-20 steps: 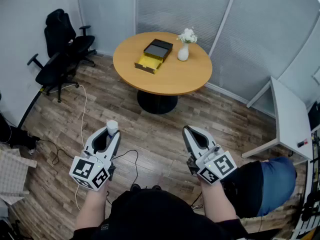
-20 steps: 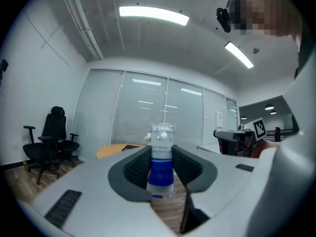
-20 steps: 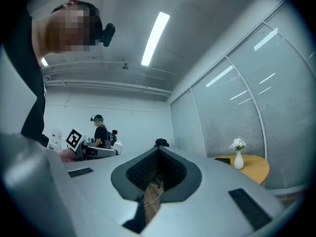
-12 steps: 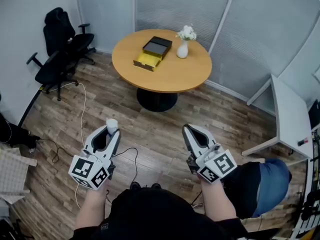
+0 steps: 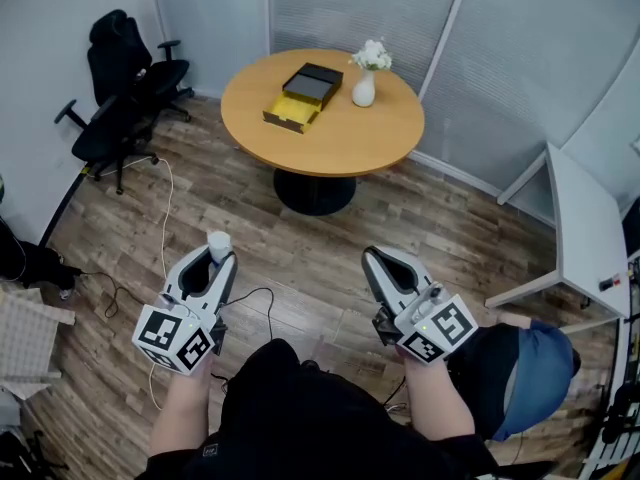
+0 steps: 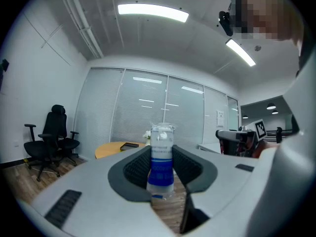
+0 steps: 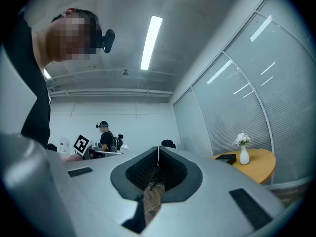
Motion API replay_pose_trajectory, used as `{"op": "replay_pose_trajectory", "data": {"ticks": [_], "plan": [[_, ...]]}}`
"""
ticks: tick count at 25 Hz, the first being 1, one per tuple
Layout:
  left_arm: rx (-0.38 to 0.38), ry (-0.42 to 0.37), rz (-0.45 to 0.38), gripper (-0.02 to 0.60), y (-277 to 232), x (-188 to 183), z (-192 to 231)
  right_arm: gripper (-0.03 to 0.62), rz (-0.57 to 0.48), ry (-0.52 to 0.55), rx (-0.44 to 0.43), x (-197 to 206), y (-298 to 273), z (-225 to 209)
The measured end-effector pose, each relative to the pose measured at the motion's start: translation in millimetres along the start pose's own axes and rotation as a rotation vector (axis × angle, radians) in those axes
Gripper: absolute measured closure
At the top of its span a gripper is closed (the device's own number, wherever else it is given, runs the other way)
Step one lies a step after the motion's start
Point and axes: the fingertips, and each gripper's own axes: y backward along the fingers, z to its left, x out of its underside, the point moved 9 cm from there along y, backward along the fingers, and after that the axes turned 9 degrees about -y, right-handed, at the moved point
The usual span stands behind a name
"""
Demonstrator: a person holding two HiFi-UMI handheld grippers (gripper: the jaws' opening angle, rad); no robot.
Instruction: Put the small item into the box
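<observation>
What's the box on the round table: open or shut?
Open. In the head view the box shows a bare yellow tray beside its black half.

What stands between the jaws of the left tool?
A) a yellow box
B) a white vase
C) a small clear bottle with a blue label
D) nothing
C: the left tool grips the small bottle, whose blue label shows plainly in the left gripper view.
</observation>
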Motion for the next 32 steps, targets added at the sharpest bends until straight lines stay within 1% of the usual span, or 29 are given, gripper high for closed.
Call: {"op": "replay_pose_trajectory", "data": {"ticks": [6,12,17,25,29,32], "plan": [[0.019,0.002,0.015,0.445,-33.9,4.9,4.7,0.557,-0.003,-0.032,-0.003,-0.1,-5.3,-25.4],[0.056,0.014,0.029,0.445,-88.4,17.4,30.7,0.557,0.015,-0.051,0.041,2.0,-29.3,-68.5],[0.079,0.024,0.032,0.445,-143.6,20.3,74.4,0.557,0.022,-0.059,0.072,-1.3,-76.0,-112.4],[0.131,0.04,0.025,0.445,-237.2,12.0,168.7,0.557,0.048,-0.056,0.122,-14.7,-177.2,-176.0],[0.136,0.049,0.012,0.445,-270.0,10.6,211.7,0.557,0.062,-0.047,0.115,-18.0,-227.1,-198.2],[0.136,0.06,0.008,0.445,-283.3,12.7,236.9,0.557,0.066,-0.039,0.113,-18.9,-256.5,-209.3]]}}
